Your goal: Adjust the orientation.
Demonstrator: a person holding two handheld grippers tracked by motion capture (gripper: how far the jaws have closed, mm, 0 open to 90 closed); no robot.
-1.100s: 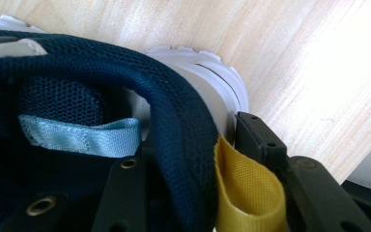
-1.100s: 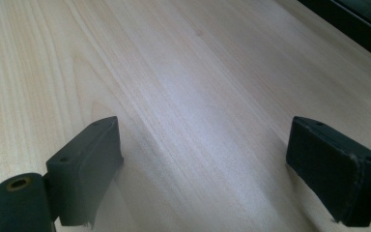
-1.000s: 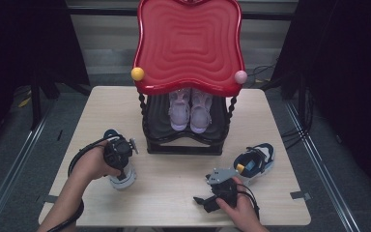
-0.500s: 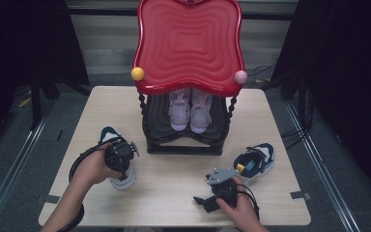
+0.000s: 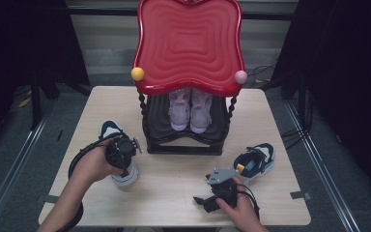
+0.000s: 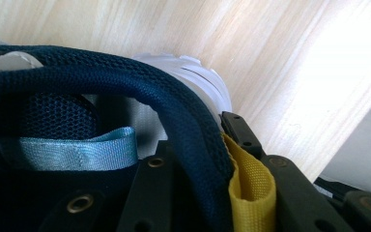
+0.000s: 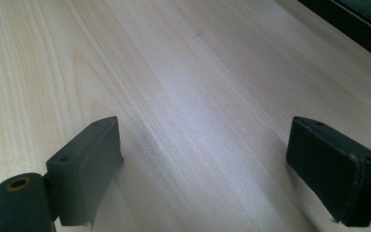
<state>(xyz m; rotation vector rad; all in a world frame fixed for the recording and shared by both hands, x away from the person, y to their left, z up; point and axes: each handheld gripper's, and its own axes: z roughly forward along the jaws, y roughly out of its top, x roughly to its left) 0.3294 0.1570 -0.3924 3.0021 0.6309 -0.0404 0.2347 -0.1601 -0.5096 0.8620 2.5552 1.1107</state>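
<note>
A navy and white sneaker [image 5: 110,130] stands on the table's left side, with my left gripper [image 5: 123,159] on its heel. In the left gripper view the jaws have just been closing, and the black fingers [image 6: 147,191] now pinch the navy heel collar [image 6: 125,82] beside a yellow pull tab [image 6: 251,188]. A matching sneaker [image 5: 256,162] lies at the right. Near the front edge my right gripper [image 5: 204,200] rests open; its fingers [image 7: 89,164] stand wide apart over bare wood.
A black shoe rack [image 5: 183,140] with a wavy red top [image 5: 189,46] stands mid-table and holds a pale pink pair [image 5: 189,108]. A yellow ball [image 5: 137,73] and a pink ball [image 5: 240,77] sit at the top's front corners. Cables trail off the table's right side.
My left hand has drawn slightly back toward the near side, baring the sneaker's toe, and its jaws have closed on the heel collar. The right gripper has stayed put.
</note>
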